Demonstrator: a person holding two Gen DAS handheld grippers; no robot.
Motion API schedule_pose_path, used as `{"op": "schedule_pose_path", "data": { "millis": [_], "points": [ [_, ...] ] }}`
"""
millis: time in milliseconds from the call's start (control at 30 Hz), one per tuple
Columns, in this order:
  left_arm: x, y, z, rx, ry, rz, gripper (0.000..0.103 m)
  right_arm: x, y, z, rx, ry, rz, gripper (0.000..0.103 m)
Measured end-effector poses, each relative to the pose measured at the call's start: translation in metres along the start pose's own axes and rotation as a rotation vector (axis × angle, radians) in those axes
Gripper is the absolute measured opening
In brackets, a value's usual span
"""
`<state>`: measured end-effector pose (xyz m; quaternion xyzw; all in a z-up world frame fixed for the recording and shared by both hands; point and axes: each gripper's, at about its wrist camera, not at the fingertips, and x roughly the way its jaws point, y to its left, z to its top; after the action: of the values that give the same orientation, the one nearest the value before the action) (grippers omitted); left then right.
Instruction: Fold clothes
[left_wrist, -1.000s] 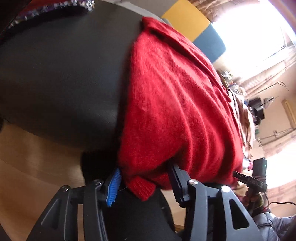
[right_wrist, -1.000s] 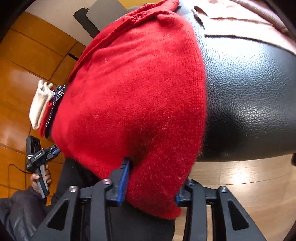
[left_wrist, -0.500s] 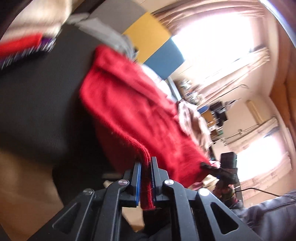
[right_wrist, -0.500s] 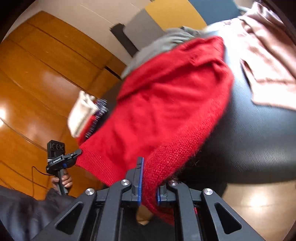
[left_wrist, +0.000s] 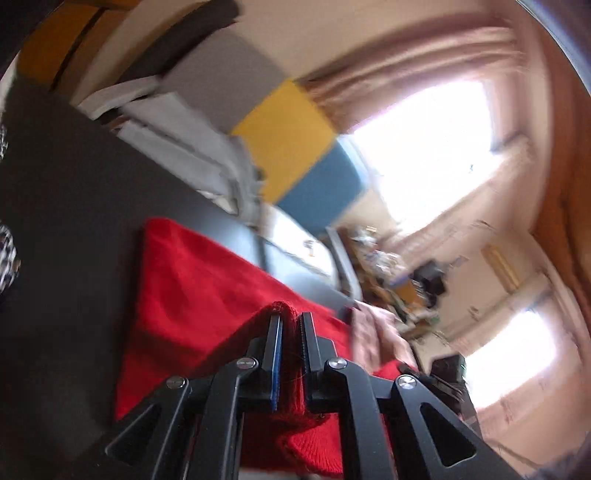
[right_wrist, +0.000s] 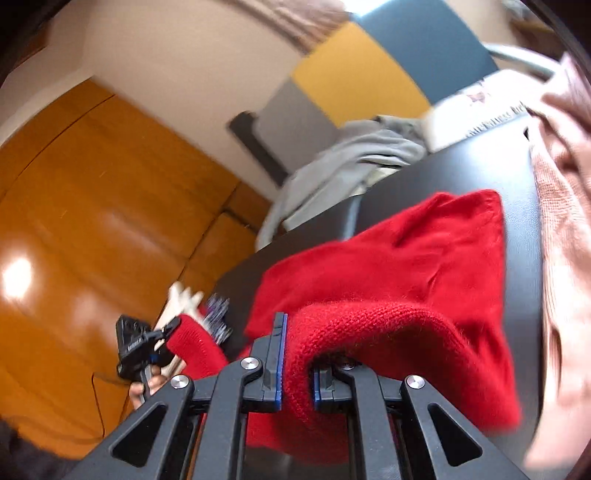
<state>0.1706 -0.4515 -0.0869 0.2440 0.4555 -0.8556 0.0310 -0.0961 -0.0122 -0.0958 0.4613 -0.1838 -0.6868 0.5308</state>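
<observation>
A red knitted sweater (left_wrist: 192, 291) lies partly on a black leather surface (left_wrist: 74, 206), its near edge lifted. My left gripper (left_wrist: 290, 321) is shut on a fold of that red sweater, which bunches between its fingers. In the right wrist view the same red sweater (right_wrist: 424, 266) stretches away over the black surface (right_wrist: 517, 177), and my right gripper (right_wrist: 295, 332) is shut on a thick roll of its hem. The other gripper (right_wrist: 147, 343) shows at lower left there, holding a red corner.
A grey garment (right_wrist: 347, 162) is heaped at the far edge of the black surface. A pink garment (right_wrist: 565, 206) lies at the right. Folded patterned clothes (left_wrist: 5, 254) sit at the left edge. Orange wood panels (right_wrist: 92, 221) and a yellow and blue panel (left_wrist: 295, 155) stand behind.
Both grippers went from open around the sweater's hem to shut on it. They have since lifted the near edge up and carried it forward, so the sweater is doubling over.
</observation>
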Motion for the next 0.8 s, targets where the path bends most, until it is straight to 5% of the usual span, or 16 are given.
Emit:
{"op": "schedule_pose_path", "data": {
  "millis": [167,267,533,633,700,800],
  "points": [
    [0.076,0.073,0.0,-0.137,0.136,0.158,0.007,0.036,-0.046,-0.004,0.09,0.053,-0.073,0.007],
    [0.062,0.087,-0.015,-0.181,0.119,0.104,0.007,0.057,-0.074,-0.006,0.144,0.085,-0.116,0.007],
    [-0.004,0.081,-0.081,-0.166,0.179,0.119,0.007,0.018,-0.057,-0.068,0.137,0.148,-0.113,0.008],
    [-0.015,0.068,-0.088,-0.173,0.184,0.096,0.008,0.011,-0.047,-0.077,0.152,0.146,-0.077,0.026],
    [-0.022,0.058,-0.09,-0.174,0.185,0.071,0.016,0.006,-0.036,-0.079,0.158,0.138,-0.043,0.063],
    [-0.023,0.047,-0.09,-0.169,0.203,0.053,0.024,0.003,-0.016,-0.082,0.104,0.145,-0.038,0.066]
  ]
}}
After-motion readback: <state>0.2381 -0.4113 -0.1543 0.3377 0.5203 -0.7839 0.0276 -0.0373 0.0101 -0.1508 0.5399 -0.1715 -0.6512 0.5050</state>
